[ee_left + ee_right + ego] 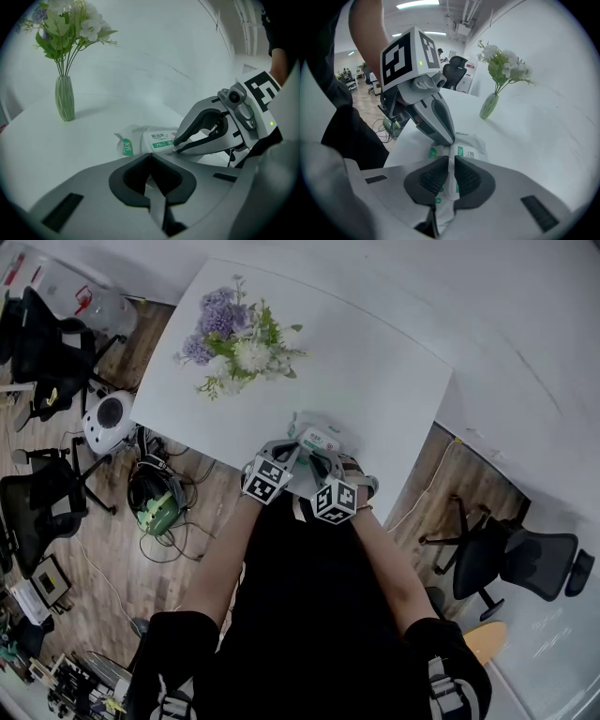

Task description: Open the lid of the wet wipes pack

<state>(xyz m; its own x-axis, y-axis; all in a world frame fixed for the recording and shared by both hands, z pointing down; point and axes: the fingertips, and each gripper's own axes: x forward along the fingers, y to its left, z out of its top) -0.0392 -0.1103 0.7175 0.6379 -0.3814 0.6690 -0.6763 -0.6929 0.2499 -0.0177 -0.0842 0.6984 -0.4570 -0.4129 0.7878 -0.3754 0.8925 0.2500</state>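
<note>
Head view: a ribbed green vase [64,98] holds white and purple flowers [239,338] with green leaves, standing upright toward the far left of a white table [375,381]. Well apart from it, at the table's near edge and just in front of the person, lies the wet wipes pack [319,439] – a soft white packet with green print, its labelled lid [160,139] facing up. What is inside the packet cannot be seen.

Both tongs meet over it. The left gripper [149,157] has its tips drawn together and set down on the pack's left part; whether they pinch any wrapper cannot be told. The right gripper [452,161] has its pads narrowed onto a thin white edge of the pack, just beside the lid.

Beyond the table – bare but for these things – a wooden floor [122,549] carries black office chairs [511,559] to the right and left, a tangle of cables [173,531] and a round white appliance [111,418] at the left.
</note>
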